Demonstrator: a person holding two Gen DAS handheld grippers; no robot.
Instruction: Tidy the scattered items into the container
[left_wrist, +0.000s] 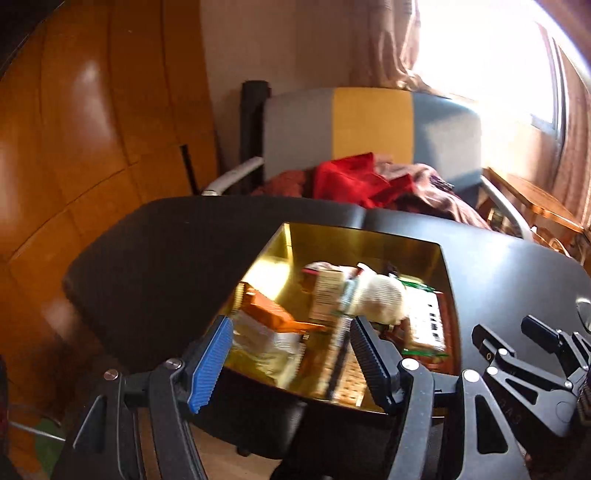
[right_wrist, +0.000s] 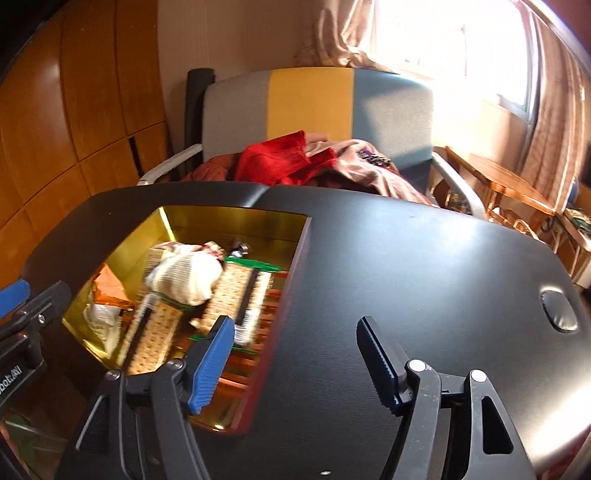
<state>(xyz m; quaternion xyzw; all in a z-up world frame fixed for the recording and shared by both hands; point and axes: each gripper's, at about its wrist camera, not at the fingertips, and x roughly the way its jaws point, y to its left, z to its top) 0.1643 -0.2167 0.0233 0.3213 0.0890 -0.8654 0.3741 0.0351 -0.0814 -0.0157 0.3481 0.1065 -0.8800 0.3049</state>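
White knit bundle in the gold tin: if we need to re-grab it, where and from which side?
Probably from above, jaws across its narrower width. The white knit bundle lies on top of the cracker packs in the gold tin, so its top is exposed, while the tin walls and snack packets block a side approach. It looks soft, so a pinch at mid-body should gather enough.

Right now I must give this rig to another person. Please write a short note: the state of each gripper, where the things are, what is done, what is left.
Left gripper: open, nothing between the jaws, over the near edge of the gold box.
Right gripper: open, empty, over the bare black table beside the box.
Things: white cloth, cracker packs, orange packet and a small carton all lie inside the box.
Done: no loose item shows on the table.
Left: check the table parts outside both views.
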